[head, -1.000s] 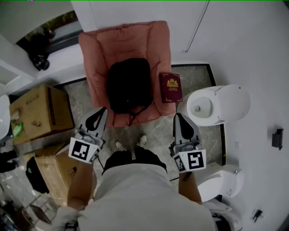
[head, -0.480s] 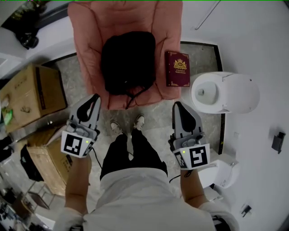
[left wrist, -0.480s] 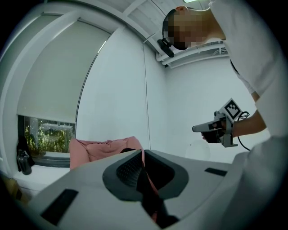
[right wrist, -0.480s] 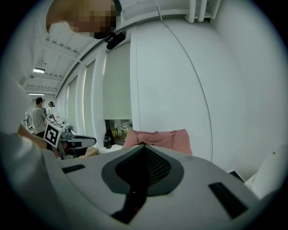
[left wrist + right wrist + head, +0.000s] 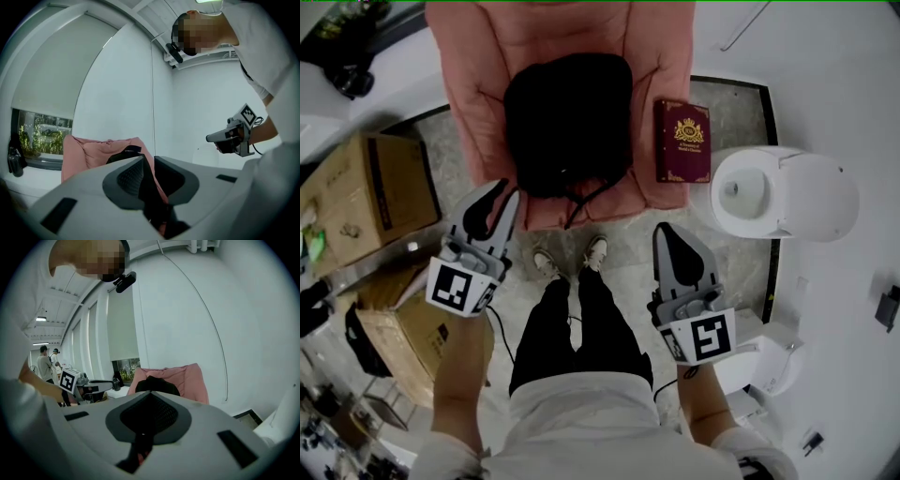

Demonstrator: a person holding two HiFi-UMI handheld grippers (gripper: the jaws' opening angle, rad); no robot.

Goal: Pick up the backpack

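Note:
A black backpack (image 5: 567, 122) lies on the seat of a pink padded chair (image 5: 478, 75), with a strap hanging over the front edge. My left gripper (image 5: 503, 192) hovers at the chair's front left corner, short of the backpack. Its jaws are opening by a narrow gap with nothing between them. My right gripper (image 5: 664, 232) hangs in front of the chair's right corner, jaws shut and empty. In the left gripper view the backpack (image 5: 123, 153) shows just past the jaws. In the right gripper view the backpack (image 5: 157, 384) sits straight ahead on the chair.
A maroon book (image 5: 682, 141) lies on the chair's right arm. A white toilet (image 5: 787, 192) stands to the right. Cardboard boxes (image 5: 356, 197) are stacked on the left. The person's legs and shoes (image 5: 572, 262) stand right in front of the chair. People stand far off in the right gripper view.
Both grippers have sunk lower in front of the chair. The chair and backpack have slid up the head view. The left jaws have parted slightly.

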